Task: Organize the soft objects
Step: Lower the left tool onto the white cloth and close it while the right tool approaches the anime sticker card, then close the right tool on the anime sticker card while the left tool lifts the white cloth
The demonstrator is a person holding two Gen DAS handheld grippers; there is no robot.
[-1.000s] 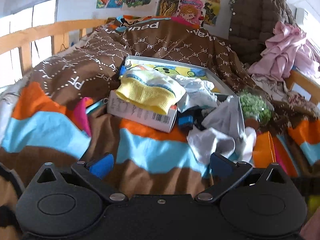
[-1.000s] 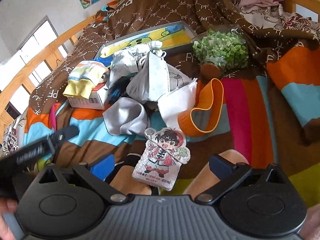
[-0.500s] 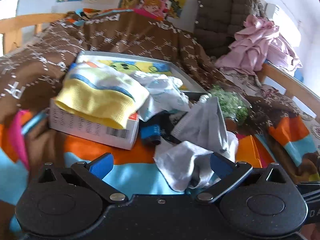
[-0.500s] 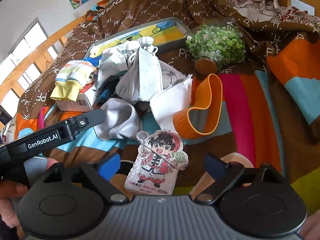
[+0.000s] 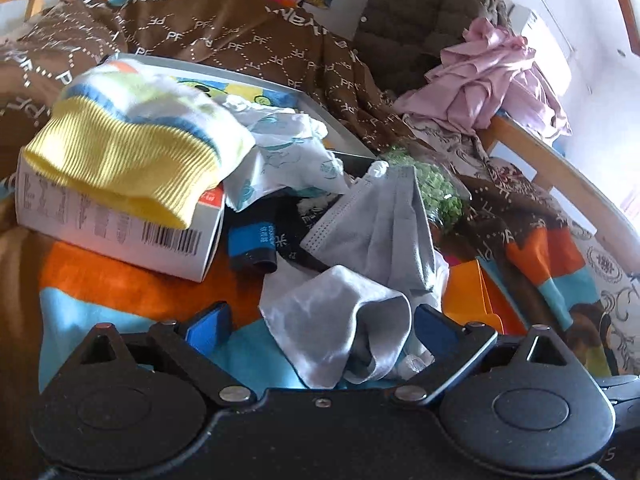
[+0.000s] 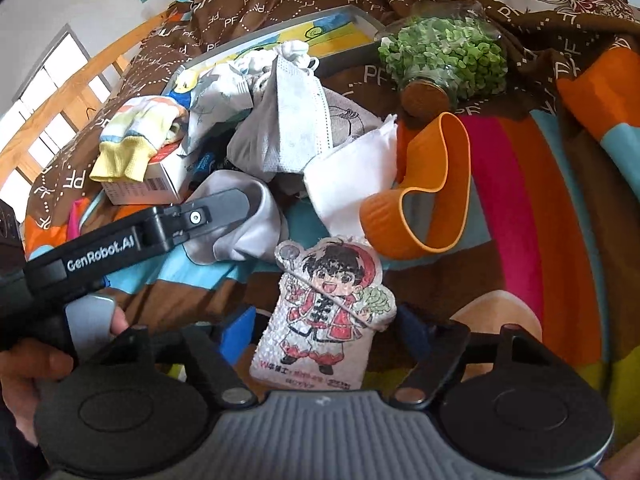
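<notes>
Left gripper: jaws closing, crumpled grey cloth set between, not yet pinched. Right gripper: jaws closing around cartoon-figure pouch, laid near on striped blanket.

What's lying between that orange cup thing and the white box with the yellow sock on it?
In the right wrist view, between the orange cup and the white box: a folded white cloth, a grey face mask, other crumpled fabrics.

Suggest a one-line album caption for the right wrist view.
Right gripper closing around a cartoon-boy sachet on a cluttered striped blanket.
</notes>
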